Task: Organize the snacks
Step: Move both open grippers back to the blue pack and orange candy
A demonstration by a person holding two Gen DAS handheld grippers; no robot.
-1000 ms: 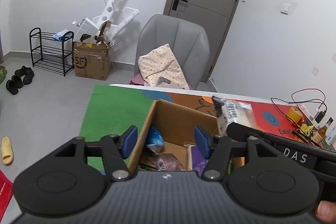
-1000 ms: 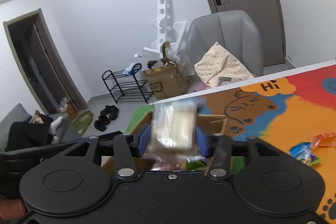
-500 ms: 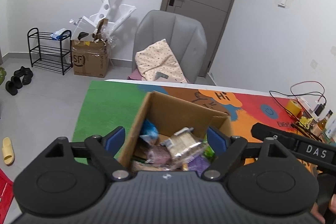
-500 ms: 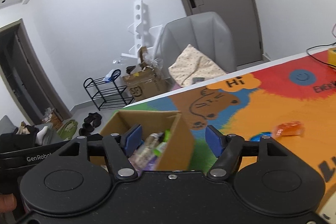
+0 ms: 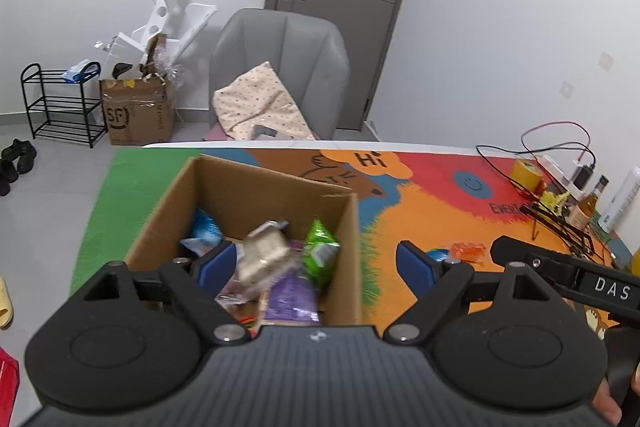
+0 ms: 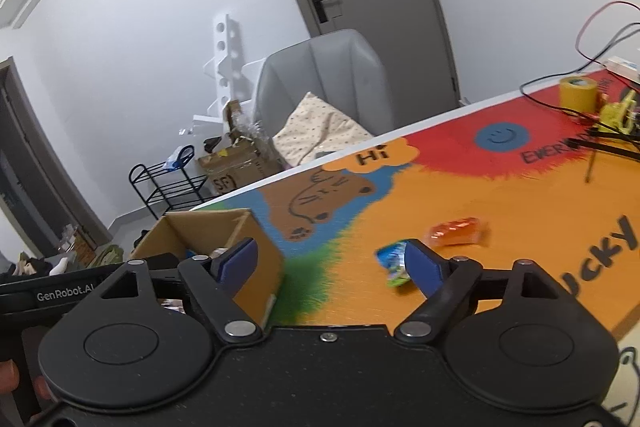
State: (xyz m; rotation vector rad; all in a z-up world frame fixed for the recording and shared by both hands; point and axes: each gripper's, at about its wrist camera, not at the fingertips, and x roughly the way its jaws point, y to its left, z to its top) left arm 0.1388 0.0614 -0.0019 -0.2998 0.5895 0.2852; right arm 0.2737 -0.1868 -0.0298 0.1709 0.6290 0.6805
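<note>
Cardboard box (image 5: pixel 276 195) is sitting open on the colourful mat (image 6: pixel 500 195), holding several snack packets — a green packet (image 5: pixel 320 251), a pale wrapped block (image 5: pixel 262 255) and a purple one (image 5: pixel 290 297) among them. The left gripper (image 5: pixel 316 263) is hovering over the box with jaws wide and nothing between them. The right gripper (image 6: pixel 332 263) is opening its jaws, also empty. Lying loose on the mat just beyond its fingers are a blue snack packet (image 6: pixel 394 261) and an orange packet (image 6: pixel 456 231) — near each other, well apart from the box.
</note>
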